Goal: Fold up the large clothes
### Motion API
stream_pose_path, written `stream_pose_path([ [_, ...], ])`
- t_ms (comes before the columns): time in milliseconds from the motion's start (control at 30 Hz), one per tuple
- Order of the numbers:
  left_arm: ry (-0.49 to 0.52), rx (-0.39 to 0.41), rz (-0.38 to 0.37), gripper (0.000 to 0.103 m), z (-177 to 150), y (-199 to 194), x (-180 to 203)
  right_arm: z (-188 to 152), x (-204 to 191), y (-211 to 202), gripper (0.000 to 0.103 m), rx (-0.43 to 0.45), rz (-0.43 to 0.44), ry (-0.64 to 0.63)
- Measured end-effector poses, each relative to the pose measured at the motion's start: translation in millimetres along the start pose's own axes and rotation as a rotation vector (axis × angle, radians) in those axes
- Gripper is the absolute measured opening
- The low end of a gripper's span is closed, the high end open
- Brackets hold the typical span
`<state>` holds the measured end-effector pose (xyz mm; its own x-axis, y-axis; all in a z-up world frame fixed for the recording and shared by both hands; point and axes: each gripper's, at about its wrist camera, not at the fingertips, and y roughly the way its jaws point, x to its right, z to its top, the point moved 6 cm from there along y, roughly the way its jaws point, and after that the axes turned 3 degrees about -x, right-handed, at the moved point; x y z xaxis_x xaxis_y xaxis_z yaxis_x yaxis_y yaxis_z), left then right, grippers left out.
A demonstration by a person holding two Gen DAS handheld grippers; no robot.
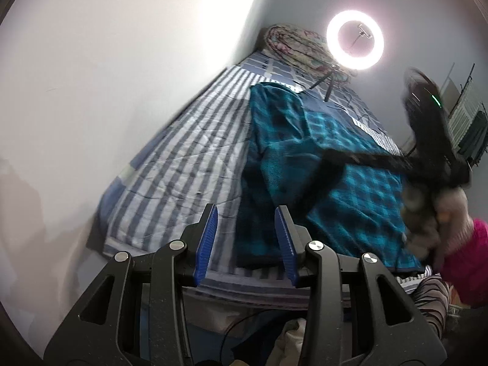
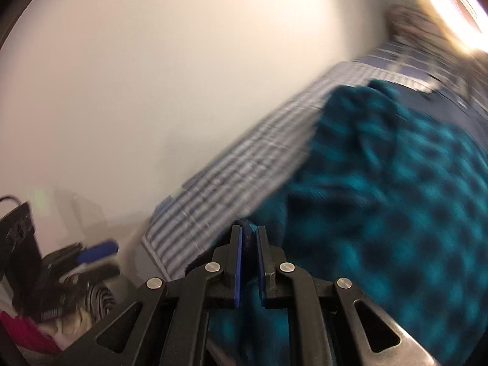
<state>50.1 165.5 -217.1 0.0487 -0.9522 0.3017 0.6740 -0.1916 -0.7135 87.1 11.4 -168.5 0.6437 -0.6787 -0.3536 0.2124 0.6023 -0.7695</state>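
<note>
A large teal and black checked fleece garment lies lengthwise on the striped bed cover. My left gripper is open and empty, held above the garment's near edge at the foot of the bed. My right gripper is shut on a fold of the same garment; the cloth shows between its blue pads. In the left wrist view the right gripper reaches in from the right, blurred, over the garment's middle.
A white wall runs along the bed's left side. A rolled floral quilt and a ring light on a tripod stand at the far end. A pink sleeve is at right. Clutter lies on the floor.
</note>
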Motion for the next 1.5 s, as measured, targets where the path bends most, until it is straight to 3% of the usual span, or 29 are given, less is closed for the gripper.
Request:
stream_pose_path([
  [100,-0.009,-0.023,-0.049,0.04,2,12,11,-28,23,-9,0.006,-0.004,0.003,0.092],
  [233,-0.093,-0.105,-0.143,0.04,2,40,20,-73,35,2,0.008,-0.117,0.002,0.109],
  [333,-0.171,-0.176,-0.21,0.04,0,65,25,-89,44,2,0.025,-0.174,0.011,0.091],
  [367,-0.191,-0.197,-0.228,0.04,-1,73,27,-89,47,-2,0.034,-0.163,0.029,0.102],
  [533,-0.246,-0.297,-0.252,0.04,-11,111,33,-69,73,-9,0.06,-0.057,0.145,0.249],
  [600,-0.288,-0.339,-0.277,0.04,-16,126,34,-63,84,1,0.062,-0.064,0.145,0.284],
  [733,-0.338,-0.358,-0.312,0.037,-17,138,36,-67,95,41,0.058,-0.151,0.133,0.357],
  [800,-0.324,-0.347,-0.317,0.015,-14,138,40,-75,95,59,0.051,-0.198,0.139,0.386],
  [833,-0.311,-0.345,-0.308,0.006,-12,137,42,-78,96,64,0.042,-0.212,0.146,0.399],
  [867,-0.3,-0.338,-0.3,0.004,-10,137,43,-79,97,69,0.03,-0.215,0.163,0.411],
  [900,-0.289,-0.329,-0.303,0.002,-8,134,45,-79,96,71,0.027,-0.217,0.179,0.418],
  [967,-0.269,-0.309,-0.307,0.001,-1,128,45,-75,87,64,0.008,-0.204,0.22,0.415],
  [1200,-0.195,-0.203,-0.256,0.001,24,79,32,-40,39,26,0.003,-0.123,0.302,0.354],
  [1267,-0.172,-0.195,-0.209,0.001,25,72,22,-36,27,24,0.003,-0.121,0.308,0.328],
  [1367,-0.186,-0.251,-0.149,0.001,12,87,4,-37,16,43,0.003,-0.161,0.266,0.299],
  [1500,-0.212,-0.323,-0.088,0.001,-12,111,-17,-61,12,79,0.003,-0.27,0.281,0.38],
])
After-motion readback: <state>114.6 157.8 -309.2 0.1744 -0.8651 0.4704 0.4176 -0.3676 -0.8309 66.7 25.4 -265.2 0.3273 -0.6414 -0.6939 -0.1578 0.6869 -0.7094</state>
